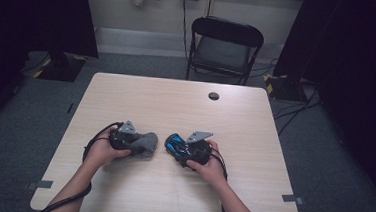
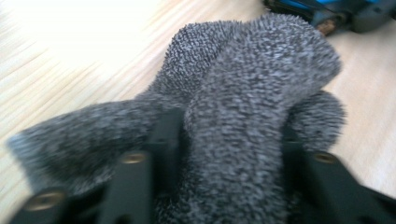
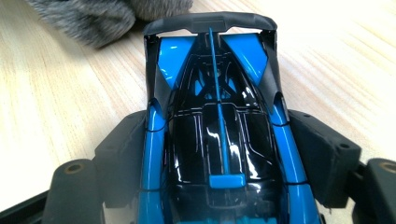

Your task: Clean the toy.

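Left gripper [image 1: 132, 141] at about seven o'clock on the pale wood-grain worktop [image 1: 176, 105], jaws clenched on a fuzzy dark-grey knitted cloth [image 2: 243, 107]. Bunched up between the two black jaws in the left gripper view, spilling past both of them; lower part of the cloth cut off by the bottom edge, and the picture blurred, so the folds hard to read. In the high view, lying at three o'clock from the left hand [image 1: 103, 152], resting on the worktop, partly hidden by the gripper body.

Right gripper [image 1: 183, 148] at about five o'clock on the worktop, jaws grasping a glossy blue-and-black toy racing car [image 3: 219, 126] by its flanks. Black rear wing pointing to twelve o'clock in the right gripper view, nose end cut off at the bottom edge. Wheels hidden; probably pressed by the pads on both sides, though the contact line sits in shadow. Grey cloth again at eleven o'clock in that view, near the car, not touching it. Right hand [image 1: 210, 169] wrapped behind the gripper.

Black folding chair [image 1: 224, 46] beyond the worktop at twelve o'clock; small dark round hole [image 1: 214, 96] near the far edge.
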